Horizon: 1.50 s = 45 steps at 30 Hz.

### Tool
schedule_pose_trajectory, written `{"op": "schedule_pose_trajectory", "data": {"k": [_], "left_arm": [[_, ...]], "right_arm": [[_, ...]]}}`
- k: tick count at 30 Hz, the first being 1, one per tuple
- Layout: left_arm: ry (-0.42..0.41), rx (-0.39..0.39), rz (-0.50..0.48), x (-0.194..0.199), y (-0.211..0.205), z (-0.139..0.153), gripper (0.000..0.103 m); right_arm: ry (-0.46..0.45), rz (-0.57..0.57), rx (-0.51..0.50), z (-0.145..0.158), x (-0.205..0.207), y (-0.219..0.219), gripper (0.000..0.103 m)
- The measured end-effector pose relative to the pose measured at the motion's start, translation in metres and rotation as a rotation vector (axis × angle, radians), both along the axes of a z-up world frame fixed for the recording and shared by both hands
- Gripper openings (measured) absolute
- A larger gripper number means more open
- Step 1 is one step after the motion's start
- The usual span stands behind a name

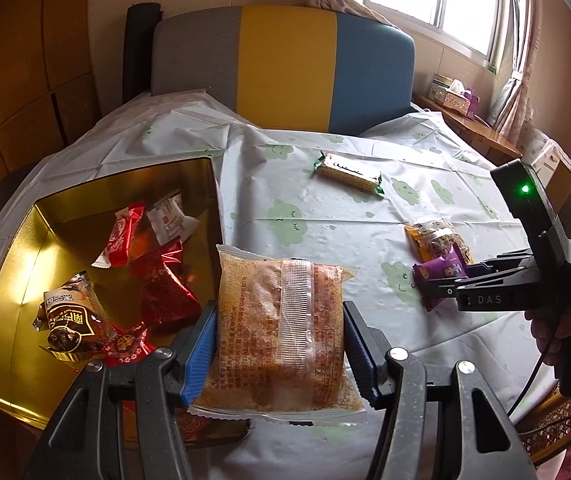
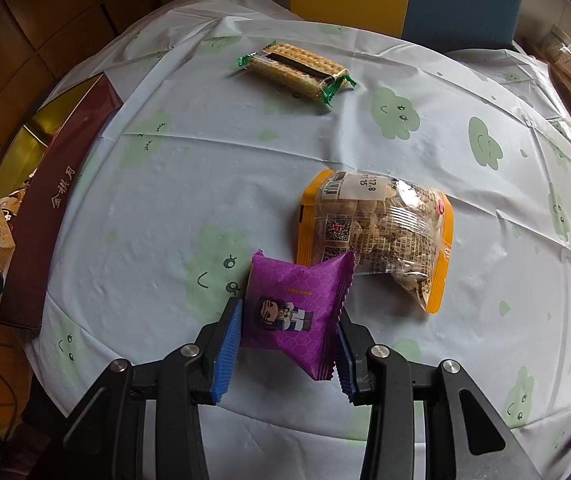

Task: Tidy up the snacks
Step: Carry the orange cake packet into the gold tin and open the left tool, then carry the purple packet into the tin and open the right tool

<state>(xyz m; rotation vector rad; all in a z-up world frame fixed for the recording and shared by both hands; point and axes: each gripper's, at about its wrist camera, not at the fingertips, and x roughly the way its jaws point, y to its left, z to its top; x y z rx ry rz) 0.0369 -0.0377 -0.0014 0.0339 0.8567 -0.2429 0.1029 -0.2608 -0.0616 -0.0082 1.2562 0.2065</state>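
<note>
My left gripper (image 1: 279, 346) is shut on an orange clear-wrapped cake packet (image 1: 275, 328), held just right of the gold tin box (image 1: 13, 276). The tin holds several wrapped snacks, among them a red one (image 1: 121, 234) and a brown one (image 1: 69, 320). My right gripper (image 2: 285, 350) is shut on a purple snack packet (image 2: 299, 312); both show in the left wrist view (image 1: 443, 276). A yellow-edged packet of nuts (image 2: 377, 228) lies just beyond it on the table. A green-ended cracker pack (image 2: 297, 68) lies farther back, also seen from the left (image 1: 347, 174).
The table wears a pale cloth with green clouds (image 2: 205, 160). The tin's dark red outer wall (image 2: 53, 216) stands at the left. A grey, yellow and blue chair back (image 1: 285, 64) stands behind the table. A tissue box (image 1: 451, 94) sits on a side shelf under the window.
</note>
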Motion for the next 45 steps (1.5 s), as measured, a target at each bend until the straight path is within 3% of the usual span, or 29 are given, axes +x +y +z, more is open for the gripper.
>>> {"op": "schedule_pose_trajectory", "data": {"k": [9,12,19,24,35,39,45], "left_arm": [[0.019,-0.018,0.044,0.005,0.018,-0.002,0.060],[0.036,-0.057,0.074,0.011,0.033,-0.001,0.060],[0.072,-0.219,0.270,0.043,0.117,0.008,0.060],[0.087,-0.283,0.394,0.071,0.172,0.008,0.060],[0.267,-0.403,0.502,0.138,0.207,-0.039,0.060],[0.287,-0.383,0.529,0.149,0.208,-0.052,0.061],[0.236,-0.310,0.524,0.137,0.202,-0.039,0.065]], "right_arm": [[0.000,0.001,-0.001,0.000,0.000,0.000,0.043],[-0.001,0.003,-0.002,0.000,0.000,0.000,0.043],[-0.004,0.005,-0.005,0.000,0.000,0.000,0.043],[-0.007,0.010,-0.011,0.001,-0.001,0.002,0.043],[-0.004,0.004,-0.003,0.000,0.000,0.001,0.043],[-0.003,0.002,-0.002,0.000,0.000,0.000,0.043],[-0.002,0.000,-0.002,0.000,0.001,-0.001,0.043]]}}
